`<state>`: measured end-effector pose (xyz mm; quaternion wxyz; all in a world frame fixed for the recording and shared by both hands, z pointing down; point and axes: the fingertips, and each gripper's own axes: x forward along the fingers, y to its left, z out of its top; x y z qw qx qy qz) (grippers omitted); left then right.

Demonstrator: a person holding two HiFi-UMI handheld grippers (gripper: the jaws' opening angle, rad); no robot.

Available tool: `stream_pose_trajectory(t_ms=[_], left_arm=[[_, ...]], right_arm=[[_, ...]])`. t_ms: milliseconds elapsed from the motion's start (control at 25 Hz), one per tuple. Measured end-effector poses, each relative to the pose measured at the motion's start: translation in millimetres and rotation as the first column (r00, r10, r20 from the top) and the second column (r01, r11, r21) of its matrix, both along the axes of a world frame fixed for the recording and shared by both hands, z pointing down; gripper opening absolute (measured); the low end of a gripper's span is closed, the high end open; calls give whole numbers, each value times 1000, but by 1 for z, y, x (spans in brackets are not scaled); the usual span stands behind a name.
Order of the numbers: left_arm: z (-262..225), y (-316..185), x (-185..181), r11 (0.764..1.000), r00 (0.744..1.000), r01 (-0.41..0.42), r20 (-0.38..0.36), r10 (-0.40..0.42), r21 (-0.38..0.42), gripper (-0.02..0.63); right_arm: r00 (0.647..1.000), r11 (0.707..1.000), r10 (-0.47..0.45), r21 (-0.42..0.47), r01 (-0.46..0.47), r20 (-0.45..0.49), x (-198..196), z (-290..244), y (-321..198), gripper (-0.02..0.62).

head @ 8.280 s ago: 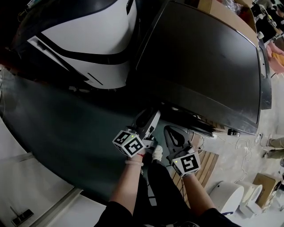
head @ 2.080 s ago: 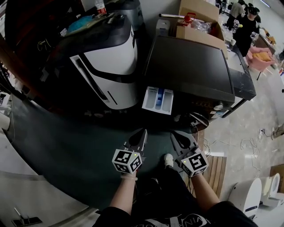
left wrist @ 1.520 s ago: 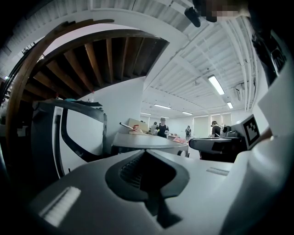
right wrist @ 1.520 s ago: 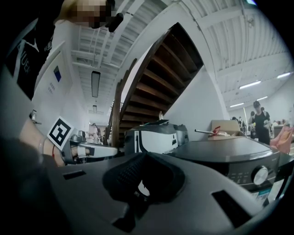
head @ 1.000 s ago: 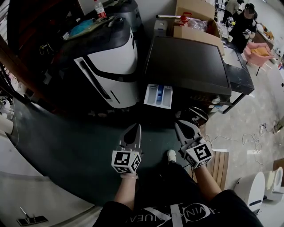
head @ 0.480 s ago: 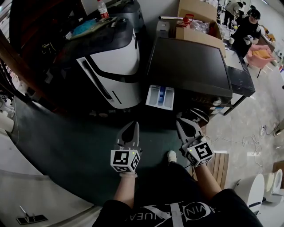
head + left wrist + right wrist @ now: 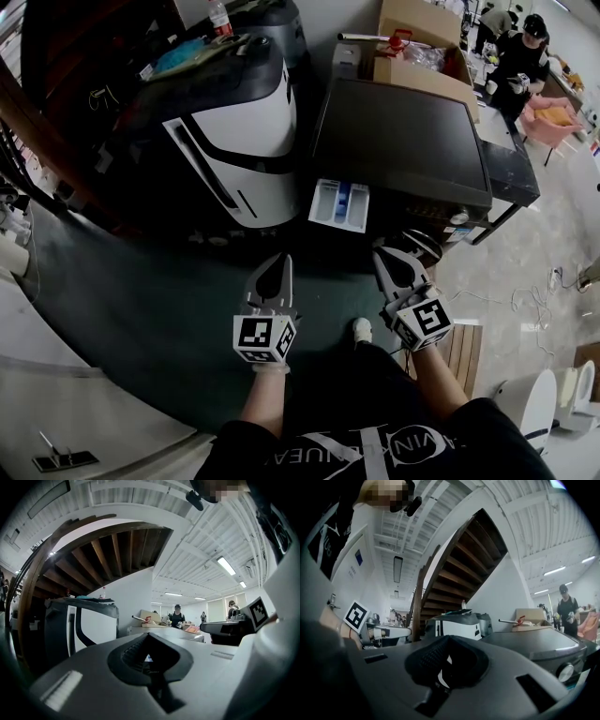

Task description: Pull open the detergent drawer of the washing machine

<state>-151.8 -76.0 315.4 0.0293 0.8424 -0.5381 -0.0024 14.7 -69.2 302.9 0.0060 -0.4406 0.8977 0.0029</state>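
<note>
The dark-topped washing machine (image 7: 403, 141) stands ahead, and its white detergent drawer (image 7: 339, 203) with a blue insert sticks out of the front at the upper left. My left gripper (image 7: 280, 259) hangs short of the drawer, below and left of it. It is shut and holds nothing. My right gripper (image 7: 384, 253) is level with it, below and right of the drawer. It too is shut and empty. Neither touches the machine. In the left gripper view the left gripper (image 7: 149, 637) points level at the room. In the right gripper view the right gripper (image 7: 448, 640) does the same beside the machine's top (image 7: 534, 644).
A white and black appliance (image 7: 234, 131) stands left of the washer. A cardboard box (image 7: 422, 52) sits behind it, and a person (image 7: 530, 42) is at the far right. A dark green mat (image 7: 141, 309) covers the floor, with wooden slats (image 7: 461, 352) and cables to the right.
Compared with the oldest frame, I stand further back from the machine and the drawer now sticks out. Over the last second both grippers have hardly moved.
</note>
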Motion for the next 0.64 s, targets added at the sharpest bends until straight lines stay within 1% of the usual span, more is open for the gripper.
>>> stream_pose_trajectory(t_ms=[640], left_arm=[[8, 0, 2, 1000, 1000, 8, 11, -8, -13, 9]], right_arm=[[1000, 1000, -5, -5, 5, 1, 1, 4, 0, 12]])
